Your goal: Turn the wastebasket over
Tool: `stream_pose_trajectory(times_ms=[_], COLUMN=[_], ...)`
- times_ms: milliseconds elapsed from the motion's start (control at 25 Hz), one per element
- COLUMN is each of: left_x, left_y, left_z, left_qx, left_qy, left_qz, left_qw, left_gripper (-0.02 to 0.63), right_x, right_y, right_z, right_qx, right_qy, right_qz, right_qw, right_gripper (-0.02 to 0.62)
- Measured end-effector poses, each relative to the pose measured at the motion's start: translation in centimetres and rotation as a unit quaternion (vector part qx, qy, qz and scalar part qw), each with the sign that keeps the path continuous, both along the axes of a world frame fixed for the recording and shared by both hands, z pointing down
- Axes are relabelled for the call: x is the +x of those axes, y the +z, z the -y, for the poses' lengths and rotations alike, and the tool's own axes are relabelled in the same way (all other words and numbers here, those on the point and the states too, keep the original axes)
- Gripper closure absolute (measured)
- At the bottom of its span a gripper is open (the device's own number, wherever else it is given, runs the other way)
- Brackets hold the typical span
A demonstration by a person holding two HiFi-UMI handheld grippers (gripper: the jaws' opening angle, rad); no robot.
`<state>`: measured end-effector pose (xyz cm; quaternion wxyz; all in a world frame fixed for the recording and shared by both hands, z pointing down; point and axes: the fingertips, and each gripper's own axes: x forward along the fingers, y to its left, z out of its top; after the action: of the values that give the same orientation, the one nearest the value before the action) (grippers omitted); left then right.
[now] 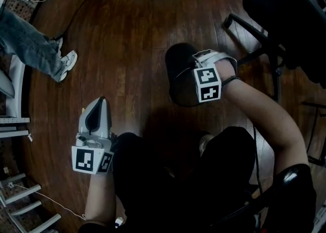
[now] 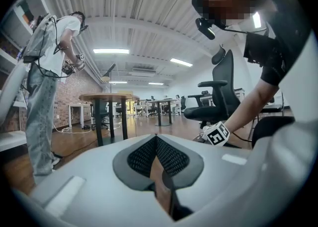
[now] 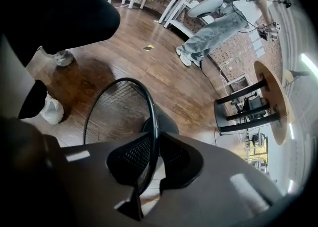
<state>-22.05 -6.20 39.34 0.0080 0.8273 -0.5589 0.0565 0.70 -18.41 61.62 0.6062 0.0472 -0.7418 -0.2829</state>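
The black mesh wastebasket (image 1: 178, 71) is over the wooden floor (image 1: 127, 43), right of centre and just ahead of the person's knees. It is tipped, with its mouth facing the near side. The right gripper (image 3: 154, 144) points steeply down, its jaws clamped on the wastebasket's thin rim (image 3: 149, 107). The left gripper (image 1: 100, 105) is held level at the near left, well apart from the wastebasket, its jaws together and empty. A person in jeans (image 1: 30, 43) stands at the far left.
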Motion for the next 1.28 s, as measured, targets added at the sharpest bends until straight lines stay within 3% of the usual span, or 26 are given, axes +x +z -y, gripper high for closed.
stream_pose_trajectory(times_ms=[360, 680, 1000, 1280], left_x=[4.1, 4.2, 5.8, 5.6], left_y=[0.6, 0.4, 1.1, 1.4], left_z=[1.7, 2.9, 2.8, 2.5], left_qx=[-0.001, -0.003, -0.009, -0.010], left_qy=[0.056, 0.078, 0.093, 0.089], left_qz=[-0.019, -0.027, -0.022, -0.017], left_qw=[0.9982, 0.9966, 0.9953, 0.9959], left_gripper=[0.606, 0.606, 0.606, 0.606], right_x=[1.8, 2.6, 7.5, 8.3], right_y=[2.2, 3.7, 7.6, 8.3], right_z=[-6.7, -9.7, -13.1, -13.1], right_qx=[-0.030, -0.050, -0.093, -0.057], right_qy=[-0.028, -0.054, -0.060, -0.065], right_qz=[-0.021, -0.042, -0.076, -0.042], right_qw=[0.999, 0.996, 0.991, 0.995], right_gripper=[0.511, 0.477, 0.439, 0.451])
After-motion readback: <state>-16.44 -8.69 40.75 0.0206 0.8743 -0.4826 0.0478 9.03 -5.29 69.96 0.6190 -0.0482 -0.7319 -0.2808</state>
